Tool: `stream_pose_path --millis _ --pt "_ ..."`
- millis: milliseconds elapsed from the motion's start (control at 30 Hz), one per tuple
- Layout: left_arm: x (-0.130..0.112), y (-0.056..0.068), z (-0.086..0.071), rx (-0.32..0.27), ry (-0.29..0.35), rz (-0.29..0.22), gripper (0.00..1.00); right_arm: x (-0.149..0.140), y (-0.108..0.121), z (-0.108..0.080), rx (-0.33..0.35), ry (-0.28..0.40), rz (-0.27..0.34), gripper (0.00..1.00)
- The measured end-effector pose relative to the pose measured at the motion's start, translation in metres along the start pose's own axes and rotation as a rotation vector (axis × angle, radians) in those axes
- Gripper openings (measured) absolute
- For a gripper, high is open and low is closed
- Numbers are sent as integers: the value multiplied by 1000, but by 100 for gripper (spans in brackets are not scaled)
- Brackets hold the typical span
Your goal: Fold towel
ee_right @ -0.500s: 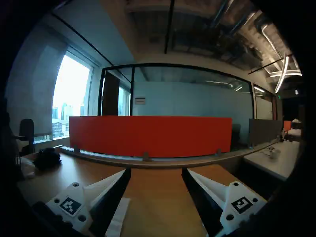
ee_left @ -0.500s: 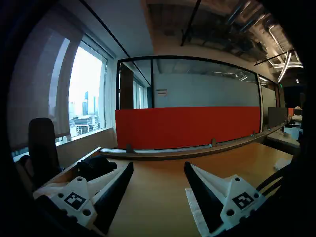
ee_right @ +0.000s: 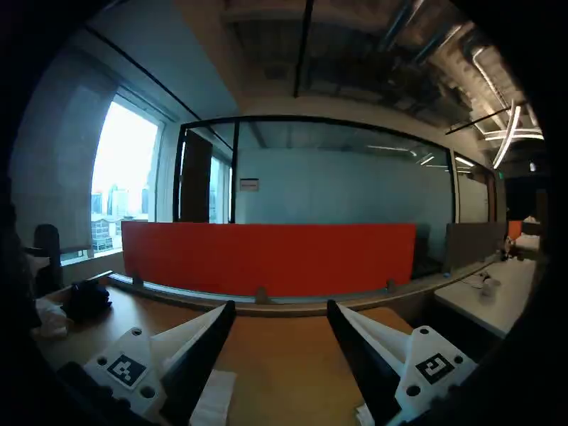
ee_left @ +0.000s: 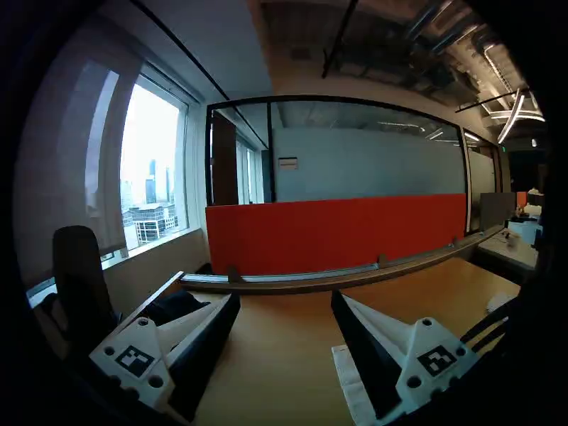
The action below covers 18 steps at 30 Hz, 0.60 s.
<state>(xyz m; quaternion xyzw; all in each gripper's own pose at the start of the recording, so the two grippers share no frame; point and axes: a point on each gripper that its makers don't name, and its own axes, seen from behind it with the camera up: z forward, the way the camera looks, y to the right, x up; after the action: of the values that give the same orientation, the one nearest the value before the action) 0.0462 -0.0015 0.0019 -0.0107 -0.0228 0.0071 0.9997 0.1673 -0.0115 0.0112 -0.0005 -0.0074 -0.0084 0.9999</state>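
In the left gripper view my left gripper [ee_left: 285,302] stands open above the wooden desk [ee_left: 284,355], nothing between its fingers. A strip of white towel [ee_left: 349,383] lies on the desk under its right finger. In the right gripper view my right gripper [ee_right: 280,307] is also open and empty over the wooden desk [ee_right: 291,369]. A white towel edge [ee_right: 213,397] shows beneath its left finger, and a small white corner [ee_right: 363,414] peeks out by the right finger.
An orange divider panel [ee_left: 334,231] runs along the desk's far edge. A dark bag [ee_right: 86,298] and crumpled white cloth [ee_right: 50,316] sit at the left of the desk. A black chair [ee_left: 78,277] stands by the window. Another white desk [ee_right: 490,302] lies to the right.
Both views have tilted slightly, so the divider and desk edge sit a little lower. More of the towel's edge shows under the right gripper. Both grippers stay open.
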Motion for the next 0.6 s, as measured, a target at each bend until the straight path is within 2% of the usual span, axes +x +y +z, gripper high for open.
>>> stream_pose_path --millis 233,600 --pt "-6 17 4 -90 -57 44 95 -4 -21 4 111 -62 -53 99" --pt "-21 38 9 -240 -131 93 95 -33 -68 -2 355 -202 -154 99"
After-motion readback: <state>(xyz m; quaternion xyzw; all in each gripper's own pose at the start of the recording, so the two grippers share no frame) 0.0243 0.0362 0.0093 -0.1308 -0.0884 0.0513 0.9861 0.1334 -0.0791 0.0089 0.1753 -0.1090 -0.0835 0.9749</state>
